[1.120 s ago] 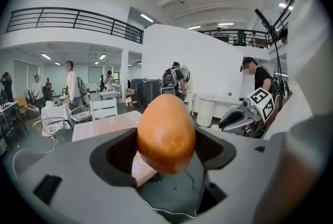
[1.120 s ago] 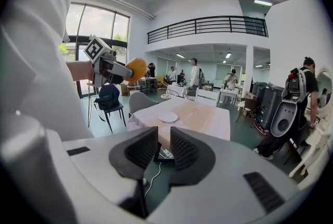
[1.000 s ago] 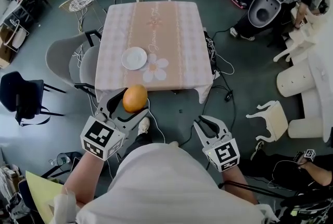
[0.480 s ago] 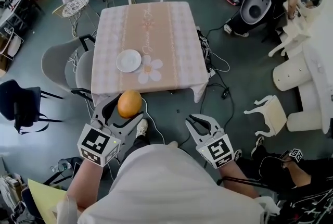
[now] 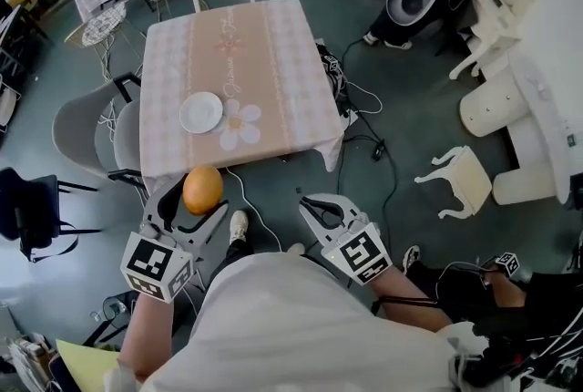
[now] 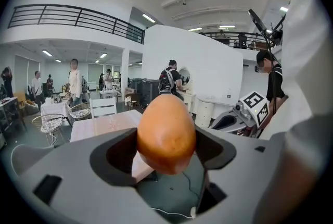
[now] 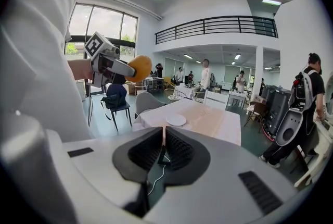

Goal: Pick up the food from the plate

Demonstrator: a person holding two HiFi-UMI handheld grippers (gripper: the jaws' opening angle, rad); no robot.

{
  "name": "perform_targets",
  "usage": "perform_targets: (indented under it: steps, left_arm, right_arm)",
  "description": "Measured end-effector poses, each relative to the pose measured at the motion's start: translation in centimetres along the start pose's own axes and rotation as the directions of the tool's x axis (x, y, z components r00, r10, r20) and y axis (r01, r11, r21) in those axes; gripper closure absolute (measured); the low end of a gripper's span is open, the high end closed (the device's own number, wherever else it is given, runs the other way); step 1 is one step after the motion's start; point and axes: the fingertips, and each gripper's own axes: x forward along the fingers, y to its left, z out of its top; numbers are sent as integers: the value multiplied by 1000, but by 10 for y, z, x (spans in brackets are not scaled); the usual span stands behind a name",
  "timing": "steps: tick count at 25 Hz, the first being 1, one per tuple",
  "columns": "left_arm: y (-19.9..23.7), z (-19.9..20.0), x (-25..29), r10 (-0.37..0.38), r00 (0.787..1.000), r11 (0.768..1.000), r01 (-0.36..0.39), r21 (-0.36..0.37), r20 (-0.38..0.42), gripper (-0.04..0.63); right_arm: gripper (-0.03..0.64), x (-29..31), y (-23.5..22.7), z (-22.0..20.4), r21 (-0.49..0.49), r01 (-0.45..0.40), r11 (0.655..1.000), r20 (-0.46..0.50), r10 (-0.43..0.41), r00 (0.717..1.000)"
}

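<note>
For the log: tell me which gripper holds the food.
The left gripper, shut on the orange food; the right gripper's jaws are together with nothing between them.

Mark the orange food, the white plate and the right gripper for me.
orange food [image 5: 202, 190]: head view, middle of its upper surface.
white plate [image 5: 201, 112]: head view, bare centre of the plate.
right gripper [image 7: 163, 137]: right gripper view, the seam where its two jaws meet.
</note>
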Motion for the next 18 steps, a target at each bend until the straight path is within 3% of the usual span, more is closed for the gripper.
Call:
perform_targets:
  steps: [18]
  left_arm:
    - [30, -7, 10, -7, 1000, 1000, 7, -1, -28, 242]
  right_arm:
    - [600, 28, -2, 8, -6, -4, 1000, -28, 4, 1000]
